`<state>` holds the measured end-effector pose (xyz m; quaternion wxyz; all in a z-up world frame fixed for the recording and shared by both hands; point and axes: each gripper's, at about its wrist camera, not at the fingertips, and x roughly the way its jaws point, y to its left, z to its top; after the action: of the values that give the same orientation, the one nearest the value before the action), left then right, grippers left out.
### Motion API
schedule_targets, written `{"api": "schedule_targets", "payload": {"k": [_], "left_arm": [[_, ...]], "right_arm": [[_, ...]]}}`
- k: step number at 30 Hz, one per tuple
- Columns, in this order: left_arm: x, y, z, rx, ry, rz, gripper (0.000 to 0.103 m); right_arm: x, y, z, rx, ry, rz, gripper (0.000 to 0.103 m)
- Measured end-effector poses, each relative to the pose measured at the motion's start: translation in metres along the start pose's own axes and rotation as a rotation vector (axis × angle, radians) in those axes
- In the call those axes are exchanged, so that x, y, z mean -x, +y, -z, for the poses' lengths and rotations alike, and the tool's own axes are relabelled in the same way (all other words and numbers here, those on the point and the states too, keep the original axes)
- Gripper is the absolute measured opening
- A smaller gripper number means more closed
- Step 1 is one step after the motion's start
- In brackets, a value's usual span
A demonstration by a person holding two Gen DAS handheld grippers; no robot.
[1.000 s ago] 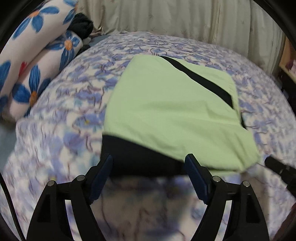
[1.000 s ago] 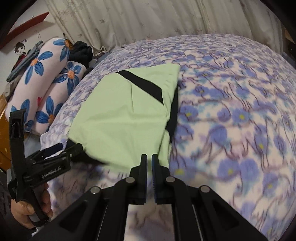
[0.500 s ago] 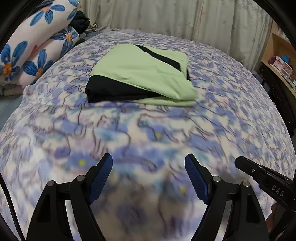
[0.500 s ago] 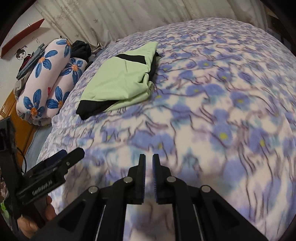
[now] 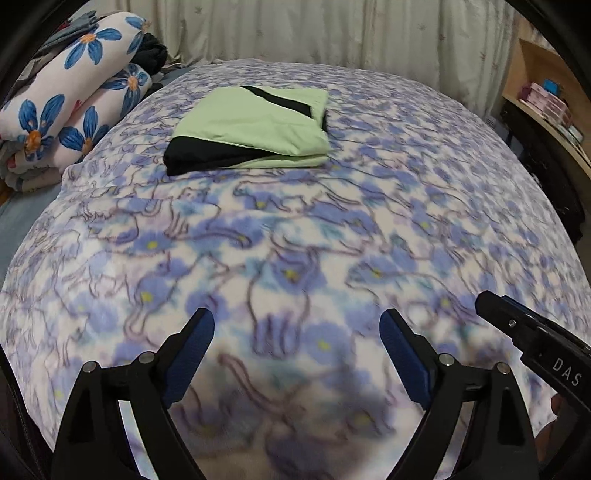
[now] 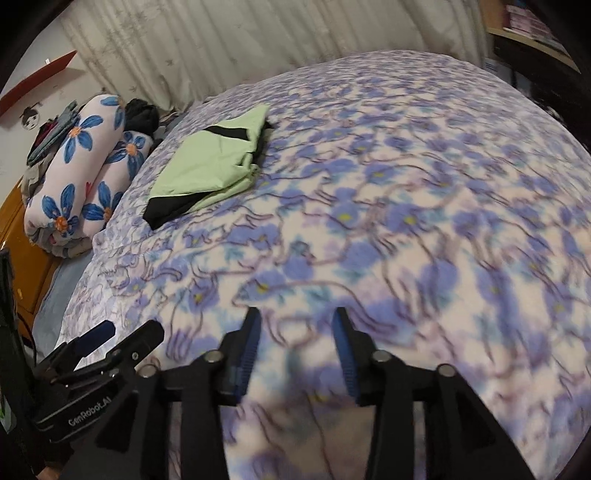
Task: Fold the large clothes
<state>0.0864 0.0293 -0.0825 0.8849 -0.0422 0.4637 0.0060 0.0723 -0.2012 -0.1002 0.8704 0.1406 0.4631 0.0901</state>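
A light green garment with black trim (image 5: 255, 129) lies folded in a flat stack on the far part of the bed; the right wrist view shows the same garment (image 6: 210, 162) at upper left. My left gripper (image 5: 295, 343) hovers over the bare bedspread well short of it, jaws wide and still opening, nothing between them. My right gripper (image 6: 295, 332) is also over bare bedspread, jaws opening, nothing between them. Each view catches the other gripper at its lower edge: the right gripper (image 5: 532, 343) and the left gripper (image 6: 96, 350).
The bed carries a blue-flowered bedspread (image 5: 406, 206). Rolled flower-print bedding (image 5: 70, 110) is stacked at the far left by a dark bundle (image 5: 151, 51). Curtains (image 5: 332, 33) hang behind the bed. A wooden shelf (image 5: 546, 103) stands at right, wooden furniture (image 6: 18, 236) at left.
Both grippers have pulled back from the folded garment, which now lies far off. The right jaws, shut before, have come apart. The left jaws stand slightly wider.
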Motion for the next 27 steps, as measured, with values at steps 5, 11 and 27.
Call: {"api": "schedule_targets", "payload": {"k": [5, 11, 27], "left_arm": [[0.026, -0.014, 0.016, -0.009, -0.019, 0.001, 0.095], [0.058, -0.029, 0.022, -0.024, -0.075, -0.018, 0.095], [0.097, -0.029, 0.027, -0.002, -0.123, -0.055, 0.095]], "right_arm": [[0.024, -0.003, 0.013, 0.035, -0.003, 0.036, 0.049], [0.056, 0.004, 0.027, 0.078, -0.051, 0.026, 0.052], [0.096, 0.022, 0.03, 0.135, -0.138, 0.006, 0.054]]}}
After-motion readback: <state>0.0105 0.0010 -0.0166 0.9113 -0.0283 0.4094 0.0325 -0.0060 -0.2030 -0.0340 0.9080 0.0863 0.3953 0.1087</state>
